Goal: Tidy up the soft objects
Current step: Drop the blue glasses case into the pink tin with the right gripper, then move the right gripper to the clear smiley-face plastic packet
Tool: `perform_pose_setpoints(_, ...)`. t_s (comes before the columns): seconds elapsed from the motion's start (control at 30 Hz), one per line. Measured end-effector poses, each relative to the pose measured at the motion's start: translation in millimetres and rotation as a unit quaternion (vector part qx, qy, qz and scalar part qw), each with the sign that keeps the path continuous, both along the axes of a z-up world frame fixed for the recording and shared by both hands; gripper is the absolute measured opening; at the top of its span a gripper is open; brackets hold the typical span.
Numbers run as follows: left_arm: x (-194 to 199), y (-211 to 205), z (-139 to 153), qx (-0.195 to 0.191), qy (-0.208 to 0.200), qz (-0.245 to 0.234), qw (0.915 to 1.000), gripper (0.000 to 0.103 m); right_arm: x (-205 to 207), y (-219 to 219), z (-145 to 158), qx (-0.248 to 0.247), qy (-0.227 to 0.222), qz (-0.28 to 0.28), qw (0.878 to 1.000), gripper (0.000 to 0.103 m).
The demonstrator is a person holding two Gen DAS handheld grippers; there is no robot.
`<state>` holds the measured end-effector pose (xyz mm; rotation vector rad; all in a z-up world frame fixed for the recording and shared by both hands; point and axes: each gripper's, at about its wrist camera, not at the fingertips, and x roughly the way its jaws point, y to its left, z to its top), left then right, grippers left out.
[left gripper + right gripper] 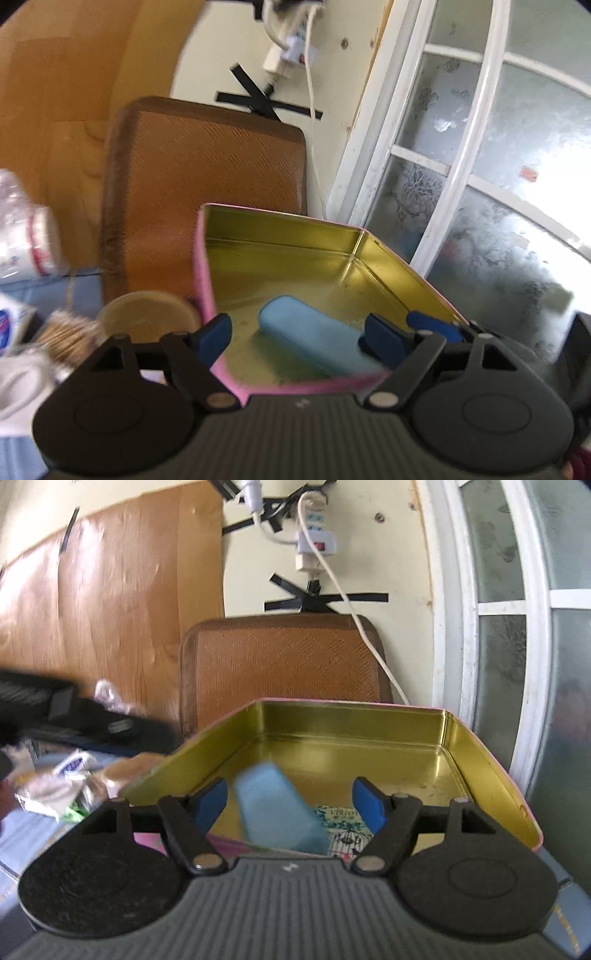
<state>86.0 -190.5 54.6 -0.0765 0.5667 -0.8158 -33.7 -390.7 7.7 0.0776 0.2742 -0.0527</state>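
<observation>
**A:** Where does the soft light-blue rectangular block [317,338] sit against the left gripper [297,332]?

**B:** Inside the open pink metal tin with the gold interior [332,236], flat on the floor of it, near the front wall. It lies between the left gripper's blue fingertips [214,332], closer to the right one. Jaws spread wide, gripping nothing. Whether the right pad touches the block cannot be told; the left pad is apart from it, at the tin's left wall.

**A:** And the right gripper [290,805]?

**B:** Same tin [491,775] ahead of it. The block [275,808] is blurred, tilted, in the gap between the blue fingertips [212,805], nearer the left one. Jaws wide apart, not clamped on it. Contact with the block cannot be judged through the blur.

**A:** Anything else in the tin?

**B:** A printed card or label with a birdcage drawing [345,830], at the front, just beside the block.

**A:** Surroundings?

**B:** Brown woven-pattern cushion [284,664] upright behind the tin, against the wall. White power strip [316,542] with cord above it. Round tan lid [147,314] just left of the tin.
</observation>
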Motion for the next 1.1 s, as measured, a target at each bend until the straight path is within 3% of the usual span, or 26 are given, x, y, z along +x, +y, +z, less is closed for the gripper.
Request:
perform_pose_setpoints(0.17, -20, 86, -12, 0.001, -0.002, 0.050, 0.9988, 0.083, -9, 20, 9, 0.013, -0.026, 0.032, 0.999, 0.074)
perform_pose_setpoints(0.23, -25, 127, -23, 0.011, 0.001, 0.094, 0.9955, 0.083, -11, 37, 15, 0.013, -0.033, 0.064, 0.997, 0.064)
perform_pose_setpoints(0.37, -29, 197, -45, 0.025, 0.015, 0.188, 0.9817, 0.084, -2, 88, 20, 0.018, -0.015, 0.164, 0.986, 0.061)
perform_pose_setpoints(0.47, -34, 232, -57, 0.008, 0.033, 0.225, 0.9737, 0.084, 18, 134, 13, 0.004, 0.018, 0.214, 0.977, 0.061)
perform_pose_setpoints(0.57, -38, 250, -67, -0.008, 0.037, 0.242, 0.9696, 0.084, 44, 177, 8, -0.014, 0.045, 0.256, 0.965, 0.061)
perform_pose_setpoints(0.63, -38, 256, -66, -0.042, 0.034, 0.236, 0.9702, 0.085, 68, 199, 7, -0.014, 0.065, 0.270, 0.960, 0.061)
perform_pose_setpoints(0.73, -38, 259, -65, -0.061, 0.032, 0.233, 0.9701, 0.085, 108, 219, 7, -0.017, 0.089, 0.263, 0.960, 0.061)
perform_pose_setpoints(0.9, -40, 260, -66, -0.074, 0.035, 0.230, 0.9697, 0.085, 177, 228, 1, 0.016, 0.177, 0.257, 0.950, 0.061)
perform_pose_setpoints(1.0, -38, 264, -68, -0.082, 0.040, 0.230, 0.9690, 0.085, 182, 227, -8, 0.042, 0.219, 0.267, 0.938, 0.060)
perform_pose_setpoints(1.1, -37, 266, -69, -0.089, 0.046, 0.228, 0.9684, 0.085, 154, 225, -13, 0.069, 0.244, 0.298, 0.920, 0.060)
